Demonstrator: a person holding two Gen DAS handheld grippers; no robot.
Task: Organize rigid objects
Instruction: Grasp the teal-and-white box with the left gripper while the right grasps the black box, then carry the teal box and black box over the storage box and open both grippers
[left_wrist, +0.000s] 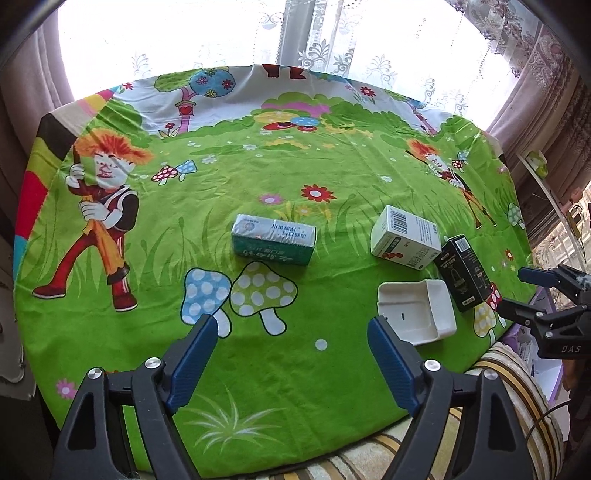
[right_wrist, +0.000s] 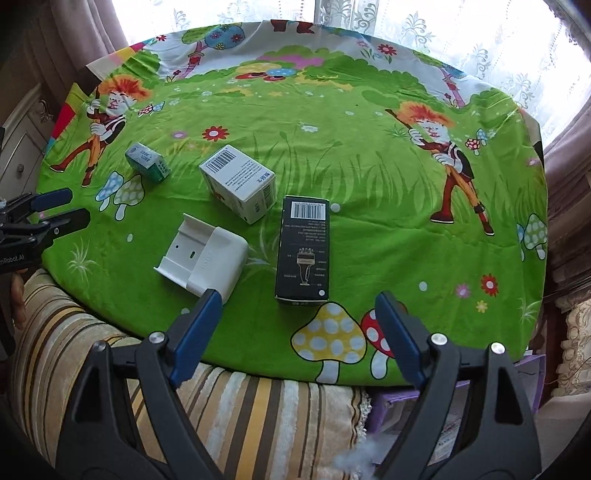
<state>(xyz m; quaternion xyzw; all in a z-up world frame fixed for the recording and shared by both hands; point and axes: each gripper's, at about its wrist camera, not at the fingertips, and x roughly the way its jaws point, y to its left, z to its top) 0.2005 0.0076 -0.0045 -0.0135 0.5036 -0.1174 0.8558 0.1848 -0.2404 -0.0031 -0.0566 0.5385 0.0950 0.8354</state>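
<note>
Boxes wait on the bright green cloth, both grippers spread wide and empty.

Right gripper (right_wrist: 299, 314) hangs near the black box (right_wrist: 303, 248); it should drop straight down, one finger on each long side, then squeeze softly. Left gripper (left_wrist: 291, 334) is near the white tray (left_wrist: 415, 312), with the green box (left_wrist: 273, 240) and white box (left_wrist: 404, 236) farther off.

Left gripper (left_wrist: 291, 334): my jaws are black angular plastic arms with ribbed blue pads (left_wrist: 197, 363) and round silver screws at the pivots.
Right gripper (right_wrist: 299, 312): same black frame, blue pads (right_wrist: 197, 339), silver screws.
Markings: white lettering printed on each black body.
</note>
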